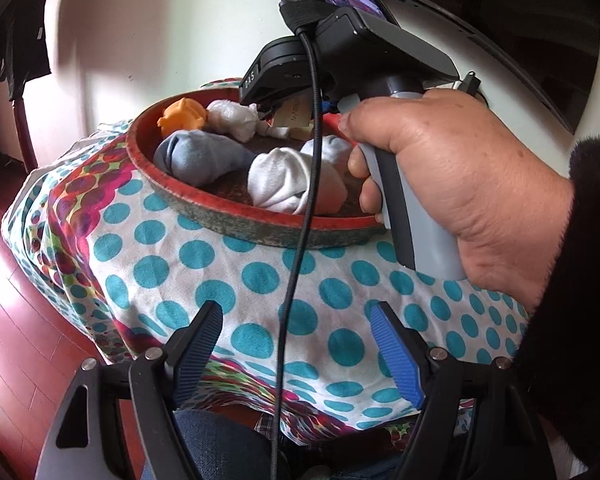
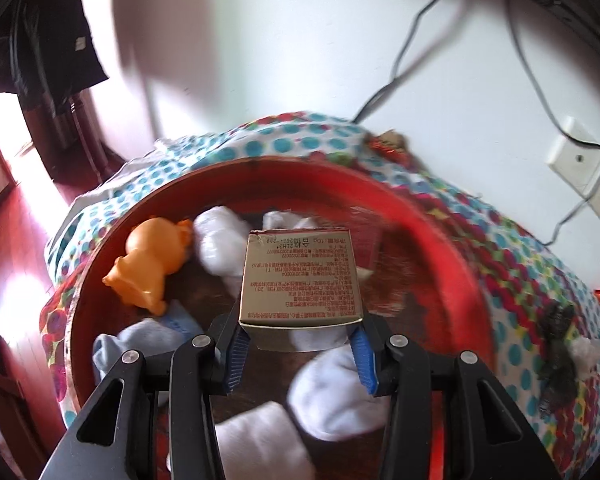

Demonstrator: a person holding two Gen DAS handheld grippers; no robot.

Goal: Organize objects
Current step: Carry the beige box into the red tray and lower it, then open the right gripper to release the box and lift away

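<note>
A round red tray (image 2: 432, 224) (image 1: 236, 220) sits on a polka-dot cloth. In it lie an orange toy animal (image 2: 152, 260) (image 1: 182, 116), a blue-grey sock bundle (image 1: 200, 156) (image 2: 132, 344) and several white sock bundles (image 1: 288, 180) (image 2: 336, 396). My right gripper (image 2: 300, 356) is shut on a small gold printed box (image 2: 300, 280) and holds it over the tray's middle. In the left wrist view the right gripper's body (image 1: 340, 52) hangs over the tray, held by a hand. My left gripper (image 1: 300, 344) is open and empty above the cloth, in front of the tray.
The polka-dot cloth (image 1: 228, 276) covers the table. A red wood floor (image 1: 8, 320) lies to the left. A white wall with cables and a socket (image 2: 576, 160) stands behind. A dark scrap (image 2: 556, 348) lies on the cloth to the right of the tray.
</note>
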